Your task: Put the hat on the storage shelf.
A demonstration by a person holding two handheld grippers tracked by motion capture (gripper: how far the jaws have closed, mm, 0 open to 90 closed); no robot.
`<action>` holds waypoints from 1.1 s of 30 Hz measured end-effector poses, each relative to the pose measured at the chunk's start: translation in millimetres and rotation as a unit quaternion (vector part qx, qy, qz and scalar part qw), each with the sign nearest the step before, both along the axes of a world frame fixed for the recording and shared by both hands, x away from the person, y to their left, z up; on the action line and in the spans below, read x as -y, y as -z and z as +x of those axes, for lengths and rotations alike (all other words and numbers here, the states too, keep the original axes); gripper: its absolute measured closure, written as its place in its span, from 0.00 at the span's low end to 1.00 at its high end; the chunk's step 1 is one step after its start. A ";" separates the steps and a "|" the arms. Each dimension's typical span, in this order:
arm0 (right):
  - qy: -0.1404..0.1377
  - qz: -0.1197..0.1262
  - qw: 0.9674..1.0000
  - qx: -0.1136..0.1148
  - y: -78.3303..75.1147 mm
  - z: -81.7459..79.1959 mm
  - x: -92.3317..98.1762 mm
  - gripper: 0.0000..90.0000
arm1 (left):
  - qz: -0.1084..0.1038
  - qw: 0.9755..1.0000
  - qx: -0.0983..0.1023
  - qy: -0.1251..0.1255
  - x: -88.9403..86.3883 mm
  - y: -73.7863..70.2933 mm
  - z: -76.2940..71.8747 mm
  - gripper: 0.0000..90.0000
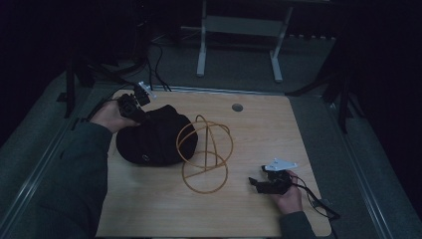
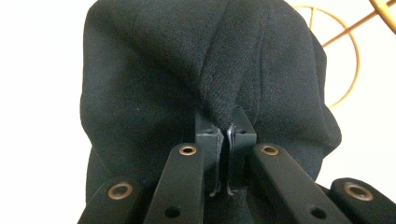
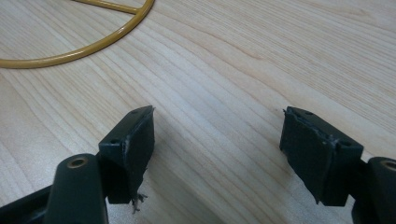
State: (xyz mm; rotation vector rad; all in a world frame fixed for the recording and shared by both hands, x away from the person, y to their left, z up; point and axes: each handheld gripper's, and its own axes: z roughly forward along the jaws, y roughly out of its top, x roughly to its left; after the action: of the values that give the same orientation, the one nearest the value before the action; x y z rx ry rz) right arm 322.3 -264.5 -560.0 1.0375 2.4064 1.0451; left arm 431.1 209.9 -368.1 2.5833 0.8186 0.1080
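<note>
A black cap (image 1: pixel 152 137) lies on the wooden worktop (image 1: pixel 259 129) toward its left side, touching a gold wire stand (image 1: pixel 205 152) just to its right. The left hand (image 1: pixel 110 117) reaches in from the left edge, its left gripper (image 2: pixel 226 135) angled down, jaws pinched tight on a fold of the cap's fabric. Near the right front corner the right gripper (image 3: pixel 217 135) hovers low over bare wood, jaws wide apart, holding nothing

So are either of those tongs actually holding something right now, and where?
The left tongs pinch a fold of the black hat near its edge. The right tongs are open above the table, holding nothing.
</note>
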 end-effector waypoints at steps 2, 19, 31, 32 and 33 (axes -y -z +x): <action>0.000 -0.001 1.000 0.000 0.0 0.1 0.1 0.29 | -0.006 1.000 0.007 -0.003 -3.4 -3.4 -1.5 0.96; 0.000 -0.001 1.000 0.000 0.0 0.1 0.1 0.29 | -0.040 0.999 0.022 -0.026 -22.6 -19.2 -8.3 0.96; 0.000 -0.001 1.000 0.000 0.0 0.0 0.1 0.29 | -0.048 0.997 0.036 -0.048 -37.1 -27.1 -12.2 0.96; 0.000 -0.001 1.000 0.000 0.0 0.0 0.1 0.29 | -0.049 0.997 0.036 -0.048 -37.9 -27.7 -12.3 0.96; 0.000 -0.001 1.000 0.000 0.0 0.0 0.0 0.29 | -0.050 0.997 0.036 -0.049 -38.4 -28.1 -12.7 0.96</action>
State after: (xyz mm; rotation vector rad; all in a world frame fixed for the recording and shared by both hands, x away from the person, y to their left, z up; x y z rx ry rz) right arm 322.3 -264.6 -560.0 1.0370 2.4066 1.0439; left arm 418.3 248.3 -340.0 2.4317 0.9006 0.1841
